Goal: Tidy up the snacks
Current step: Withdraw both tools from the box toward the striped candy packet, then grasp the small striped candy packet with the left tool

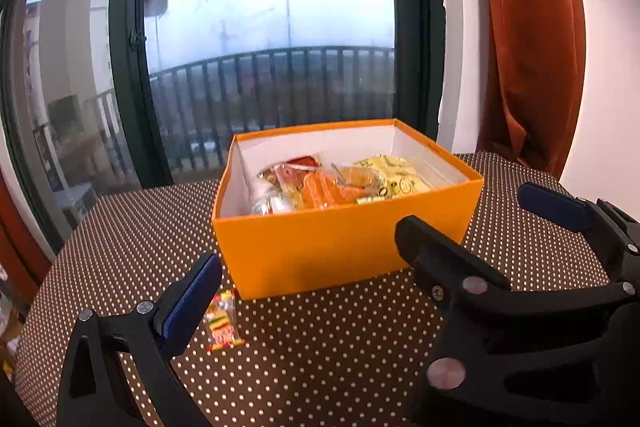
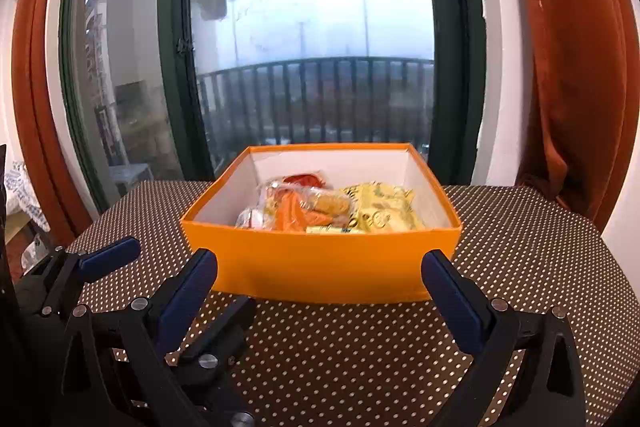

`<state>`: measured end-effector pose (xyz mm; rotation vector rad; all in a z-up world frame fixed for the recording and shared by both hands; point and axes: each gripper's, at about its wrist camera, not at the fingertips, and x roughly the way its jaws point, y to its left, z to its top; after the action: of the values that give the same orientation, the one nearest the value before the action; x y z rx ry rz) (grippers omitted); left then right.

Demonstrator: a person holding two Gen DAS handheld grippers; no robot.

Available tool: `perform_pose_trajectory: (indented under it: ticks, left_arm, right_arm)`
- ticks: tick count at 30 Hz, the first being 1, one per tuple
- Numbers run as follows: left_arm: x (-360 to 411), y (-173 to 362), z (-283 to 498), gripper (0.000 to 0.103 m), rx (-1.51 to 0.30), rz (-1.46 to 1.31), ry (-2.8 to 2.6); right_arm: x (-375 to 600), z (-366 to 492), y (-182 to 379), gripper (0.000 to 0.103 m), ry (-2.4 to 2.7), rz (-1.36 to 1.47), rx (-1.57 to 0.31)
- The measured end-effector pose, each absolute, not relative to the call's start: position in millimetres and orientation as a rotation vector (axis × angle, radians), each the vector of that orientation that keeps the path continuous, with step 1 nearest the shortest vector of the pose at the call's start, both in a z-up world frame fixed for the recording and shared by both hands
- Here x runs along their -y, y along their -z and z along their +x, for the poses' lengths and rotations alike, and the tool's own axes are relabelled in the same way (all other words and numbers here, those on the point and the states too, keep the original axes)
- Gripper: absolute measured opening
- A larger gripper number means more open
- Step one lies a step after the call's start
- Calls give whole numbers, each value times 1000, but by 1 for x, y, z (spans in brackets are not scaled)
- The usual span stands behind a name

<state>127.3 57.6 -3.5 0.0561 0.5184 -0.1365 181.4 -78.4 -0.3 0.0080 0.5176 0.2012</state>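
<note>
The candy packet (image 1: pixel 222 321) lies on the dotted surface (image 1: pixel 320 359), just beside the orange box (image 1: pixel 340 251). Your left gripper (image 1: pixel 308 251) has wide, empty fingers; lower them around it, squeeze gently.

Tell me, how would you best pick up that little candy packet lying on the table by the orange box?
Probably by its long side edges, across the narrow width, coming from above. The candy packet lies flat on the dotted tablecloth, so there is little to get under. Its far end sits close to the orange box, so pinch nearer the middle. The left hand-held gripper stands open beside it.
</note>
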Motion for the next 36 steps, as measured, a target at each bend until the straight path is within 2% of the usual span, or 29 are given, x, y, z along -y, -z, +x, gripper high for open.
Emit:
perform_pose_trajectory:
  ticks: [13,18,36]
  left_arm:
    - [-82,65,140,102,-700,48,95]
    - [-100,84,147,102,-748,66,50]
    - [-151,105,194,100,-866,67,-36]
  right_arm:
    - [54,197,58,103,-233,1,-669]
    - [33,203,78,103,-245,-63,-652]
    - [12,251,114,103,-267,-9,-826]
